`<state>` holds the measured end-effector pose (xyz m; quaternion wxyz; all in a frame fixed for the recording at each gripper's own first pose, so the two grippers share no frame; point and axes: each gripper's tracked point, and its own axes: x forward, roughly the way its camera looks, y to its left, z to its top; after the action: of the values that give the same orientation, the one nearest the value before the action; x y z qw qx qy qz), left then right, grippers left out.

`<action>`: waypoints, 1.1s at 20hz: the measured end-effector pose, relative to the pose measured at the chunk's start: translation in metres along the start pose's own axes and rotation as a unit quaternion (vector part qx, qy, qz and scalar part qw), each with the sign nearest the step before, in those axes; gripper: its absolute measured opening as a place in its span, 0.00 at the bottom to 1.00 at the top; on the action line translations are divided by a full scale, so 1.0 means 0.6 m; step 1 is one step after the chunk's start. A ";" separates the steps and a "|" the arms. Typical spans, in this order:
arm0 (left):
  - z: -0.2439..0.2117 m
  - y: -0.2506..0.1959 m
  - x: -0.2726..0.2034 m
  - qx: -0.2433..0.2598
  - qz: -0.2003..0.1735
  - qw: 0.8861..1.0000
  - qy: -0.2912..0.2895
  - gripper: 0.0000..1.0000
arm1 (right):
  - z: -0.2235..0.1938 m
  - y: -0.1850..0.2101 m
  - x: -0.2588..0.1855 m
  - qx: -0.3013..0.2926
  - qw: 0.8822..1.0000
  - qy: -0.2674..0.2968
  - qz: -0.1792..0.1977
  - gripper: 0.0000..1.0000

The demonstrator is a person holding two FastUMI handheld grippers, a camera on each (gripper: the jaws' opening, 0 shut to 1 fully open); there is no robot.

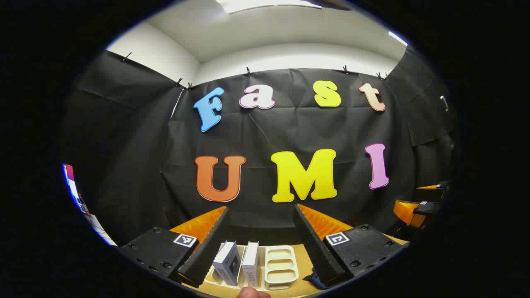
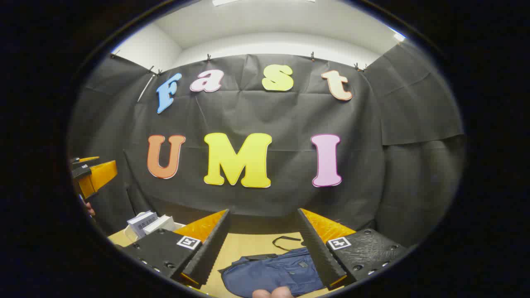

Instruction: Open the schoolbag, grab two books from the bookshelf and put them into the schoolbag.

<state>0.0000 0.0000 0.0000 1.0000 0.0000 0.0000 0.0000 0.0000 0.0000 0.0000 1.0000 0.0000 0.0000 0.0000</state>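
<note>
Nothing of the task done yet, judging by how things lie; all three steps left.

Left gripper (image 1: 261, 225) held high, fingers well apart, nothing between them; below and ahead of its tips, on the pale wooden tabletop (image 1: 304, 285), a cream plastic slotted bookshelf rack (image 1: 281, 267); two upright white-covered books (image 1: 239, 261) standing side by side in the rack's slots toward the left finger, the slots toward the right finger bare; a corner of dark blue fabric just under the right finger's base, probably the bag's edge, too small to be sure.

Right gripper (image 2: 263, 227) likewise raised, fingers spread wide, gripping nothing; directly beneath and between its fingers, a navy blue fabric schoolbag (image 2: 275, 273) lying flat on the table, black strap looped just beyond it; flap and zip seemingly closed, though not plain from this angle; no book on or in it as far as visible; books and rack off past the left finger, near the other gripper.

Still ahead, by this reading: opening the bag, lifting both books from the rack, placing them inside.
</note>
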 end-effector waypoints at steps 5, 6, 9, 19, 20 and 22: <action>-0.006 -0.002 0.007 0.001 -0.001 1.000 0.006 0.96 | -0.008 -0.007 0.000 -0.002 1.000 0.008 -0.005 0.97; -0.008 -0.003 0.007 0.001 -0.001 1.000 0.008 0.96 | -0.012 -0.009 -0.001 -0.003 1.000 0.012 -0.005 0.98; -0.015 -0.008 0.007 -0.001 -0.003 1.000 0.020 0.96 | -0.020 -0.020 -0.002 0.000 1.000 0.024 -0.012 0.97; -0.018 -0.004 0.007 -0.005 0.006 1.000 0.024 0.96 | -0.045 -0.017 0.001 -0.020 0.998 0.054 -0.004 0.95; -0.020 -0.005 0.004 -0.005 0.006 1.000 0.024 0.97 | -0.051 -0.013 0.001 -0.022 0.998 0.059 -0.001 0.95; -0.018 -0.002 0.003 -0.005 0.008 1.000 0.024 0.96 | -0.064 -0.002 0.001 -0.028 0.997 0.072 0.007 0.97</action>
<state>0.0019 -0.0009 -0.0106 0.9997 -0.0046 0.0238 0.0076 0.0004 -0.0013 -0.0383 0.9970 -0.0279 0.0720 0.0072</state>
